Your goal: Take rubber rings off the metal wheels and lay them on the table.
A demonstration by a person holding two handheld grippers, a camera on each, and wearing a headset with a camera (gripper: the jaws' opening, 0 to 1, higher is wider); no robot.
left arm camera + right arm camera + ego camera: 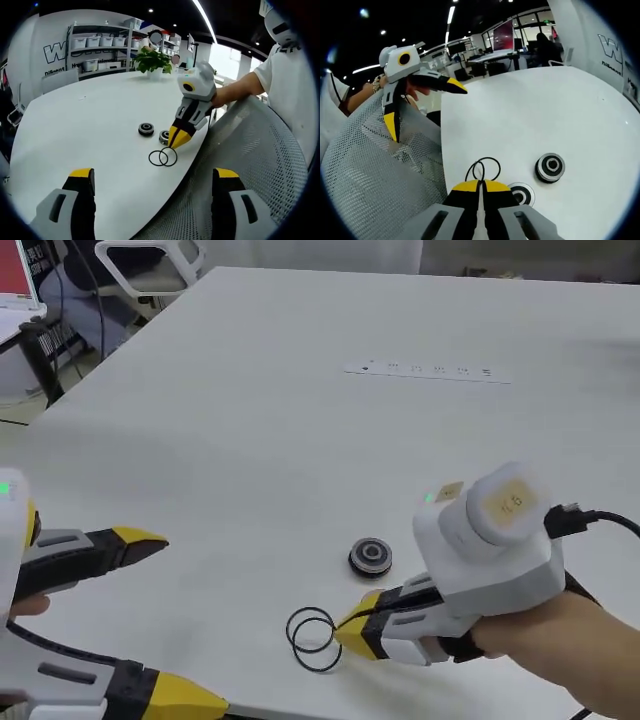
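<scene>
- Right tongs (345, 628) are sitting closed, tips touching two rings (312, 638) at the table's (300, 420) near edge; unclear whether they are pinching one.
- Left tongs (195, 622) are hanging wide open, empty, well apart.
- Wheels (550, 167) are lying just beyond the right tongs, the nearer pair.

left hand-held gripper (195, 622) and right hand-held gripper (342, 632): white bodies, yellow jaw tips. black cable (600, 522) off the right. white tee (285, 75).

White table (250, 390): wheels (146, 129), rubber rings (312, 638)
</scene>
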